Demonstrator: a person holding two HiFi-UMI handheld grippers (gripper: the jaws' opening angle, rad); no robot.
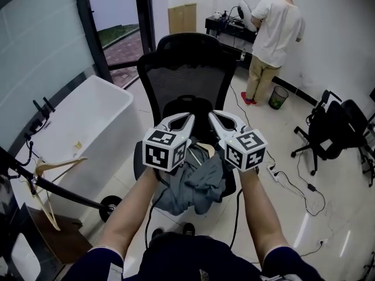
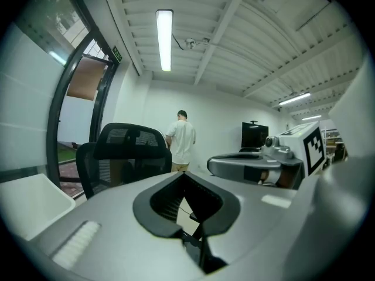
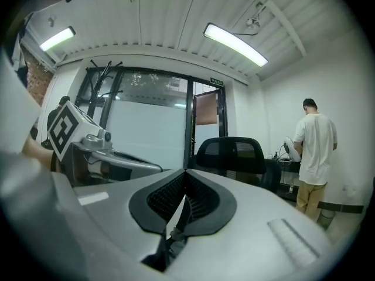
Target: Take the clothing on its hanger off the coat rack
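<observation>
Both sets of jaws are pinched together on nothing, left gripper (image 1: pixel 187 117) and right gripper (image 1: pixel 213 115) side by side, pointing level. The crumpled grey garment on its wooden hanger (image 1: pixel 199 183) lies just below them on the black mesh office chair (image 1: pixel 184 69). I'd guess that's why they're empty: it's already off the black coat rack (image 1: pixel 64 193), down to their left.

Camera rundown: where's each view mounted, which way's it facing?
Head view: on head, steeply down; shows forearms, left gripper, right gripper, clothing on chair.
Left gripper view: on left gripper, roughly level along its shut jaws; right gripper at right.
Right gripper view: mirrored, jaws shut; left gripper at left.
All share chair and bystander.
</observation>
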